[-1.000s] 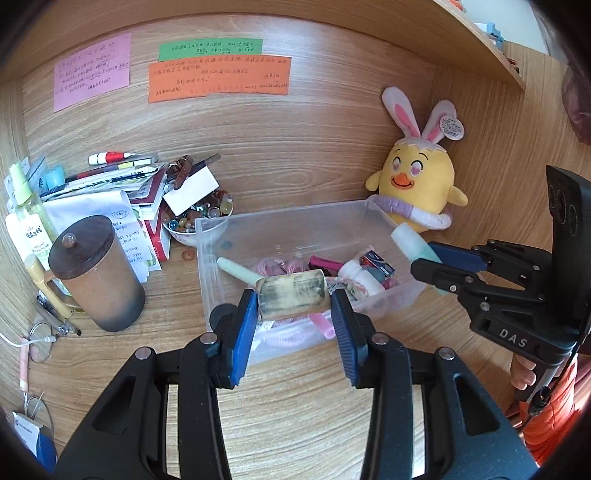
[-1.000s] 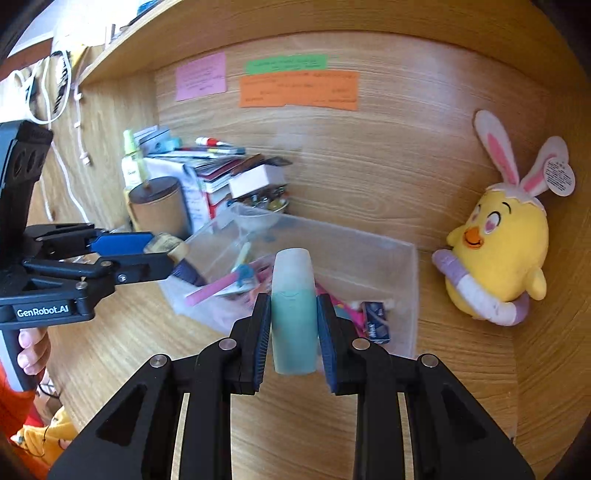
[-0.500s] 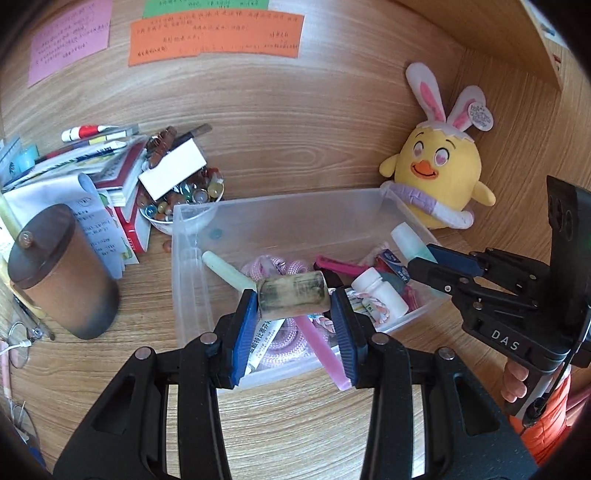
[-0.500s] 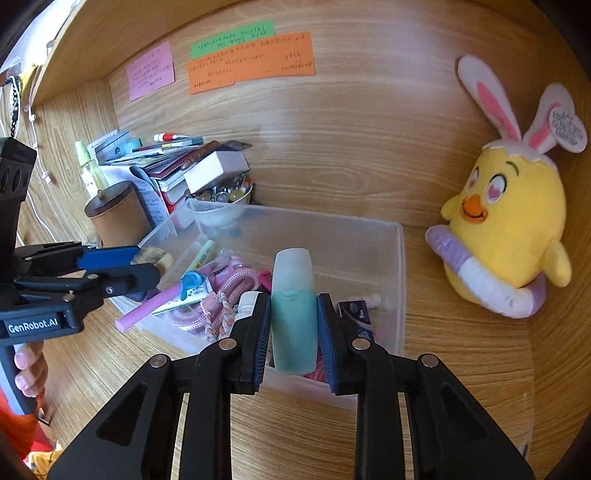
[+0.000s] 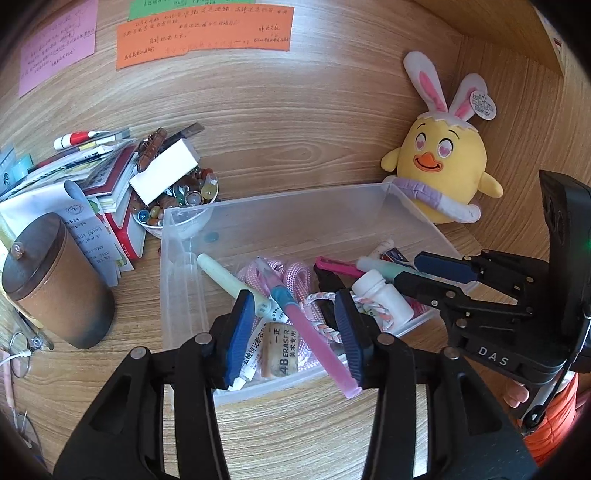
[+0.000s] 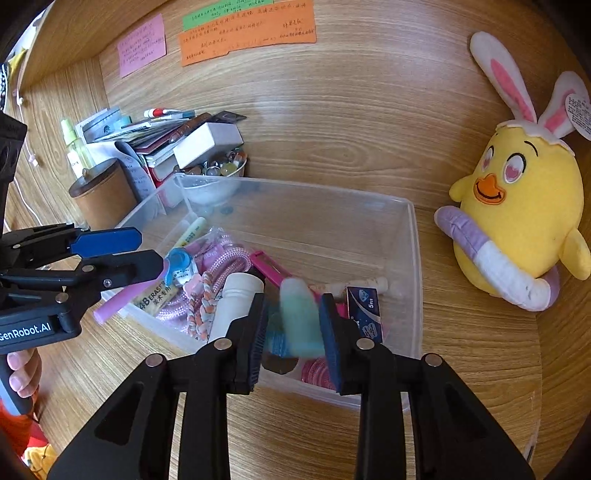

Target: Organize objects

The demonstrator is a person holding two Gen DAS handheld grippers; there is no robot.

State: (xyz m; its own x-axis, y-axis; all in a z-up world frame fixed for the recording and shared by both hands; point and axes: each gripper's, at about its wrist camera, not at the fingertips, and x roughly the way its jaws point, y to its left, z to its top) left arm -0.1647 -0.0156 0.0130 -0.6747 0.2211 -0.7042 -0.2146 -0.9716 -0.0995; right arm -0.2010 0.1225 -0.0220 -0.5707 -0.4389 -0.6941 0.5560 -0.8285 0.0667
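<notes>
A clear plastic bin on the wooden desk holds pink rope, pens, a white bottle and other small items. My left gripper hangs over its near left part with jaws opening. A worn yellowish eraser lies free in the bin below them. My right gripper is over the bin's near right part, jaws also opening. A teal bottle, blurred, sits between its pads with a gap showing on the left pad's side.
A yellow plush chick stands right of the bin. A brown lidded canister, a bowl of beads and stacked books crowd the left. Sticky notes hang on the back wall.
Both grippers came down closer over the bin. The left jaws widened and the eraser dropped out into the bin. The right jaws widened and the teal bottle is slipping down.
</notes>
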